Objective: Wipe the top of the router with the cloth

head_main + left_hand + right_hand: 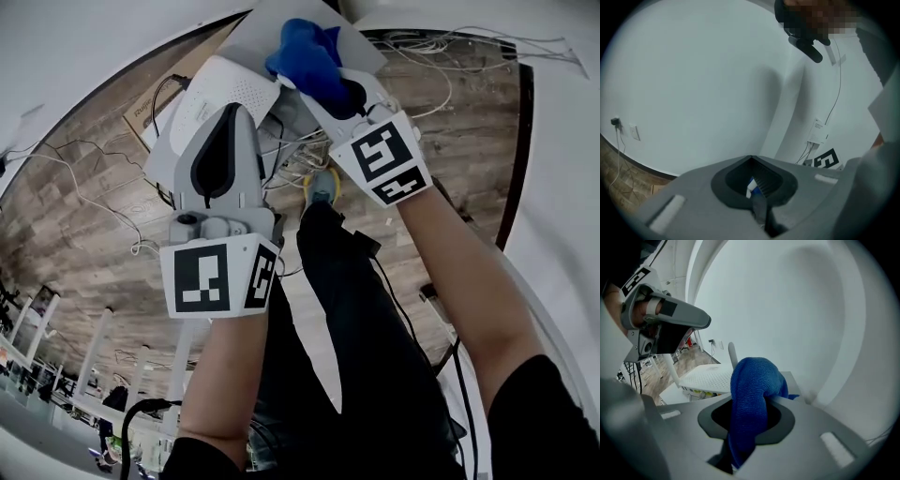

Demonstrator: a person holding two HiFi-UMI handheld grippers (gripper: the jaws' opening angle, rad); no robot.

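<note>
Head view shows the right gripper (326, 86) clamped on the blue cloth (307, 54), which bulges out of its jaws in a thick wad, just beside the white router (223, 86). The left gripper (230, 114) hangs over the router's near side. In the left gripper view its jaws look drawn together, with only a small blue and white sliver in the recess that I cannot identify. The router lies flat on a pale surface near the wall, its top a broad white panel dotted with fine vent holes. One antenna (732, 354) stands upright at its edge and a tangle of cables (291, 150) runs off below. The cloth is already gripped and brought up to the router, so I judge the wipe to be at its start. Whether the cloth touches the top I cannot tell. The next move calls for pressing the wad down onto the perforated panel and drawing it across in a flat stroke, clear of the antenna, without tugging the cables or shifting the light casing.
</note>
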